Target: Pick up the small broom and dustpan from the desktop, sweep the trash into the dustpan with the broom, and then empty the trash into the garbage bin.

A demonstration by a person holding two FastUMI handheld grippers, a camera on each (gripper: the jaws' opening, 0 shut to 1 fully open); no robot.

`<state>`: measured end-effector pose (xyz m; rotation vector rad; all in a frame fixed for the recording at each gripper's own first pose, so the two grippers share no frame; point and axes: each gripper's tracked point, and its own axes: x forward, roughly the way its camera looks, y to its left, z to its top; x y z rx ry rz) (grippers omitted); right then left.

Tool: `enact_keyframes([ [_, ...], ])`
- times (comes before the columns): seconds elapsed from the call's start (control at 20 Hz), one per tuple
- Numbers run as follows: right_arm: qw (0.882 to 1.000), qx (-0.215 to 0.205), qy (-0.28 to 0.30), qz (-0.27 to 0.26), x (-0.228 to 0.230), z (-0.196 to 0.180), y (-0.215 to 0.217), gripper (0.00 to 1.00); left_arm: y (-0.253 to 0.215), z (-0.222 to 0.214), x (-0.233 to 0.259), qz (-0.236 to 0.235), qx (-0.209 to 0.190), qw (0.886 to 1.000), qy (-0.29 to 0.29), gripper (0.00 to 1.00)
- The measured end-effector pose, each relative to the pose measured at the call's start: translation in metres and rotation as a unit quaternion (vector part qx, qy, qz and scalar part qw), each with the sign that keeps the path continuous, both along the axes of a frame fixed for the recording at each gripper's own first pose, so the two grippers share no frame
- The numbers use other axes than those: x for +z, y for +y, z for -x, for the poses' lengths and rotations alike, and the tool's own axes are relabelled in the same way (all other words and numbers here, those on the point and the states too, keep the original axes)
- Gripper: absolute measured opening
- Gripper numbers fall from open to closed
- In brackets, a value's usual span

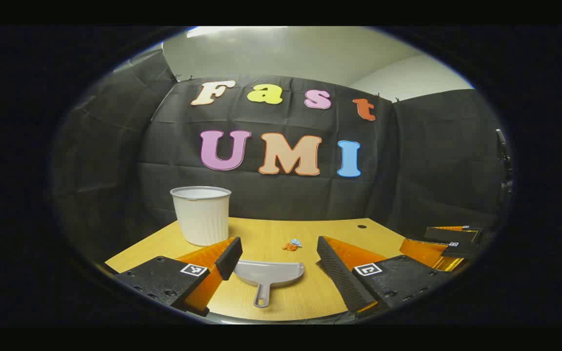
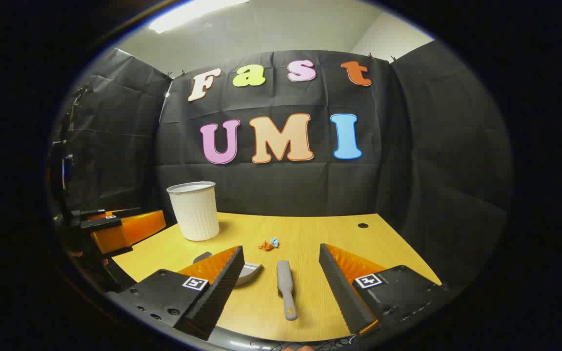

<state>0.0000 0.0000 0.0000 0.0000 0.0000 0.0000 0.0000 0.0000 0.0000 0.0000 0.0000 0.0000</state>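
Observation:
A grey dustpan (image 1: 268,276) lies flat on the yellow desk (image 1: 271,234), handle toward me, between the open fingers of my left gripper (image 1: 275,257), which hovers above it. In the right gripper view a small grey broom (image 2: 285,286) lies on the desk between the spread fingers of my right gripper (image 2: 281,263); the dustpan (image 2: 248,271) peeks out behind its left finger. A small heap of orange and blue trash (image 1: 292,244) (image 2: 268,244) rests mid-desk. A white ribbed garbage bin (image 1: 201,214) (image 2: 193,210) stands upright at the back left.
The other gripper (image 1: 449,243) shows at the right edge of the left gripper view, and at the left (image 2: 115,226) of the right gripper view. A dark hole (image 2: 362,225) marks the desk's far right. Black cloth walls close the booth on three sides.

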Motion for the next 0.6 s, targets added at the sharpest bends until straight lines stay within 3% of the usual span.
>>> enact_keyframes([
  [0.6,1.000,0.006,0.014,0.000,-0.008,-0.003,0.015,0.93,-0.003,-0.003,-0.015,0.002,-0.012,1.000,0.014,0.93],
])
